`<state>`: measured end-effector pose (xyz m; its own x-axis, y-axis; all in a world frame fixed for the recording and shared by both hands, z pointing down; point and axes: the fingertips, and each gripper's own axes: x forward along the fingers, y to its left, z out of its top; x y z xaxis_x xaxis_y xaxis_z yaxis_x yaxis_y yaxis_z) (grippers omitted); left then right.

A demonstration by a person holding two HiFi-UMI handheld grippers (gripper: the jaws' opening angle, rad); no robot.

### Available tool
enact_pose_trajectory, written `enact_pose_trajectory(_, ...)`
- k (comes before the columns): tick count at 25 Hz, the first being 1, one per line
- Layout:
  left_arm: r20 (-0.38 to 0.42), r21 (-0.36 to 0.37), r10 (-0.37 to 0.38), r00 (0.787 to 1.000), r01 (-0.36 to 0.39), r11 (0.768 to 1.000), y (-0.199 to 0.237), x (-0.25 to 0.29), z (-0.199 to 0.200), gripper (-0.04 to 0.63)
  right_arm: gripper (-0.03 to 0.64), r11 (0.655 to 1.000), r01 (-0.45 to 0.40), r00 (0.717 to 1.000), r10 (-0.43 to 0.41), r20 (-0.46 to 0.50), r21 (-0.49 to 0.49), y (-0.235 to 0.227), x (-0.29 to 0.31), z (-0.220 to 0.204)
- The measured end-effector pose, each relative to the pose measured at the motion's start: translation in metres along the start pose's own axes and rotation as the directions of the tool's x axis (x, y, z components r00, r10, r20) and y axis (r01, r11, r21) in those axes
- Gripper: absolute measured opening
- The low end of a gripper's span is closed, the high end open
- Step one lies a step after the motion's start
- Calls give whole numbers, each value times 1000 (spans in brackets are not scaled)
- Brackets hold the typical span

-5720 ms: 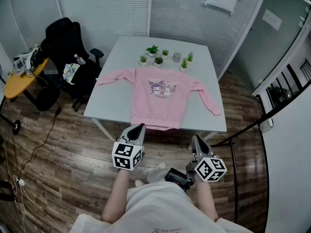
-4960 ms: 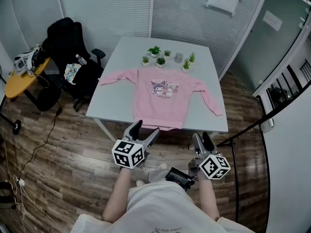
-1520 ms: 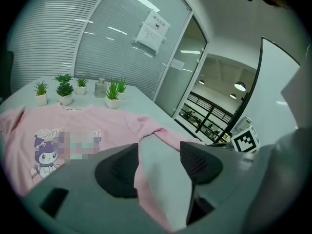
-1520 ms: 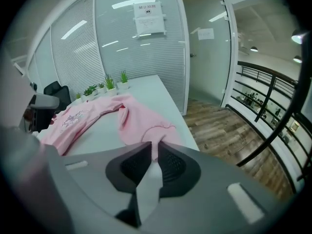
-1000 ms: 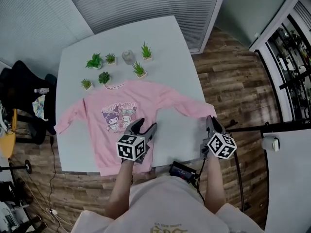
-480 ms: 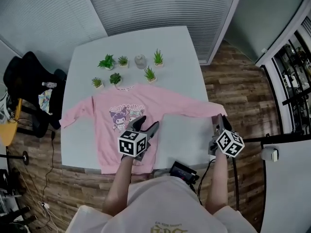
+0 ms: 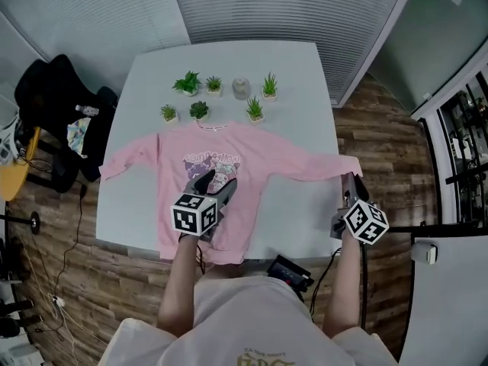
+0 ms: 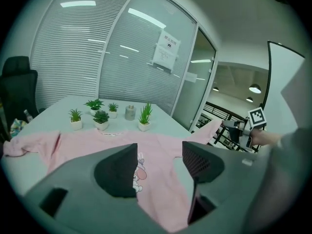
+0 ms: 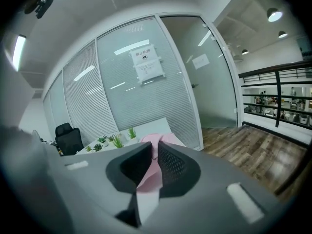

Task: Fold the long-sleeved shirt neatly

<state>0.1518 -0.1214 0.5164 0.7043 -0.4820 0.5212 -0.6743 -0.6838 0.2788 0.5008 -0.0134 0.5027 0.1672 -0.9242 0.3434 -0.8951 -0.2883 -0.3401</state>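
A pink long-sleeved shirt (image 7: 229, 139) with a cartoon print lies face up on the white table (image 7: 301, 78), collar toward the plants. My left gripper (image 7: 213, 183) hovers over the shirt's lower front, just below the print; its jaws are opening with nothing between them. In the left gripper view the shirt (image 8: 68, 141) spreads out beneath that gripper (image 8: 160, 154). My right gripper (image 7: 351, 183) at the table's right edge is shut on the cuff of the right sleeve (image 7: 320, 166), which is stretched out sideways. The pink sleeve (image 9: 148, 178) runs between that gripper's (image 9: 154, 152) pads.
Several small potted plants (image 7: 191, 82) and a grey cup (image 7: 242, 88) stand along the table's far side, just beyond the collar. A black office chair (image 7: 53, 90) sits left of the table. Wooden floor lies to the right, and a black device (image 7: 290, 269) hangs at the person's waist.
The right gripper has lifted and drawn the sleeve cuff outward to the right, straightening the sleeve. The left gripper has moved left over the shirt's body, with its jaws wider.
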Motion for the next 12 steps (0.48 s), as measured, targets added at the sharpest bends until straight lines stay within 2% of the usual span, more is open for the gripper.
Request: enact_pose_trajectory(12,31,1,45,999,-45,999,39,-40,4,284,52,993,-100,995,102,23,-59,73,1,18)
